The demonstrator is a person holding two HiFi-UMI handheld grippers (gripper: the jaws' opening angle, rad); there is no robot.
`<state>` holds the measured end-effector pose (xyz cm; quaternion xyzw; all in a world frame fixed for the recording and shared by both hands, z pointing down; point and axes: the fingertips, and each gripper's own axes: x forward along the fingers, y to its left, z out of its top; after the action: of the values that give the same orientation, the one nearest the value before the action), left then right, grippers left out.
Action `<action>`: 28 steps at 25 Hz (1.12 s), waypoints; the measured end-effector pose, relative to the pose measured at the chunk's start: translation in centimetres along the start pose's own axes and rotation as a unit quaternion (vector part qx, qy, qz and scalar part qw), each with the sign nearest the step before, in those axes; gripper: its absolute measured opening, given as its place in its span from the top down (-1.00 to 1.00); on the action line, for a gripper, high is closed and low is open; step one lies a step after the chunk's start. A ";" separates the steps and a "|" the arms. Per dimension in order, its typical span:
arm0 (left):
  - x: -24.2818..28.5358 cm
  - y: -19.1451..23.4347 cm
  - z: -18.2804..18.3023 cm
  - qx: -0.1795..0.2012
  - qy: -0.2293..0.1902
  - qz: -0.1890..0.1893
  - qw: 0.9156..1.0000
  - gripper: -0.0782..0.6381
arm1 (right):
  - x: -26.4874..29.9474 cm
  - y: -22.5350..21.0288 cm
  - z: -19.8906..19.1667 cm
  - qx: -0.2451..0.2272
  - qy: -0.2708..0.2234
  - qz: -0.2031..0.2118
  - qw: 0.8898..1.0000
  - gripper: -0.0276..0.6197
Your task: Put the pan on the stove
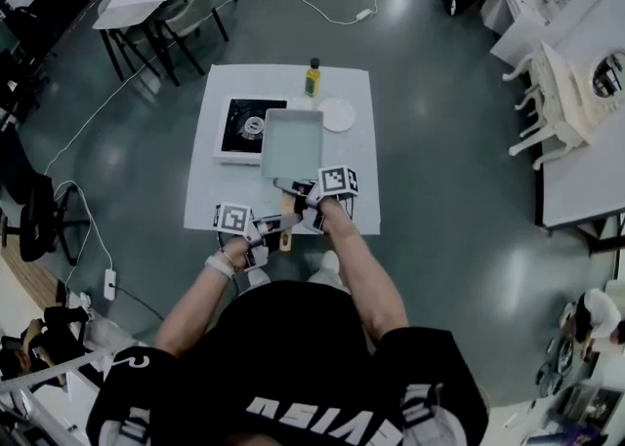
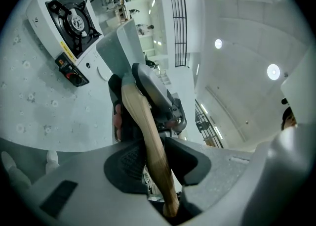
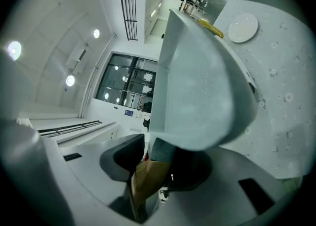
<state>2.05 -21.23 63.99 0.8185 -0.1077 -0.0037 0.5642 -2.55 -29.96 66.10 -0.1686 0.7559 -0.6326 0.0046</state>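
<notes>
Both tools clamp the pan's [image 1: 293, 141] wooden handle [image 2: 143, 121]: left tool [image 2: 154, 163] at the handle's near end, right tool [image 3: 148, 163] further up by the pan body. The pan is held off the tabletop [image 1: 210, 200] around its middle, its left side just overlapping the stove's [image 1: 244, 127] right edge. The stove sits toward the far left corner. A bottle [image 1: 312, 76] stands at the far edge and a plate [image 1: 338, 114] lies just right of the pan.

Left claw [image 2: 154, 163] clamped on pan [image 2: 120, 49] handle [image 2: 140, 116], stove [image 2: 74, 20] upper left
</notes>
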 end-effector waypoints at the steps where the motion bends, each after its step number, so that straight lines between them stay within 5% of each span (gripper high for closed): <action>1: 0.5 -0.1 0.5 0.010 -0.002 0.005 1.000 0.50 | -0.4 0.1 0.5 -0.002 0.003 0.002 1.000 0.49; 4: 2.3 -1.7 1.2 -0.033 -0.023 -0.026 0.999 0.50 | -1.3 0.3 1.8 -0.011 0.012 0.003 1.000 0.49; 7: 2.6 -1.0 2.3 -0.004 -0.026 0.009 1.000 0.50 | -1.7 0.8 2.9 -0.014 0.017 0.015 1.000 0.48; 11: 3.9 -3.1 3.3 -0.028 -0.043 -0.036 0.998 0.50 | -2.1 1.5 4.1 -0.022 0.019 0.016 0.999 0.48; 15: 3.1 -1.3 4.3 0.036 -0.034 0.031 0.998 0.50 | -2.2 1.8 4.7 -0.026 0.022 0.021 0.999 0.48; 18: 3.9 -2.9 4.0 -0.021 -0.050 -0.017 0.998 0.50 | -2.1 1.8 4.8 -0.030 0.024 0.020 0.999 0.48; 23: 4.2 -4.3 3.7 -0.061 -0.064 -0.058 0.994 0.50 | -1.8 2.1 4.6 -0.032 0.028 0.028 0.999 0.48; 28: 3.3 -2.9 3.8 -0.023 -0.054 -0.014 0.998 0.50 | -1.6 2.1 4.4 -0.035 0.028 0.024 0.999 0.48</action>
<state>5.30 -24.34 60.31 0.8055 -0.1267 -0.0584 0.5759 -0.55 -33.46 62.87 -0.1323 0.7814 -0.6098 -0.0073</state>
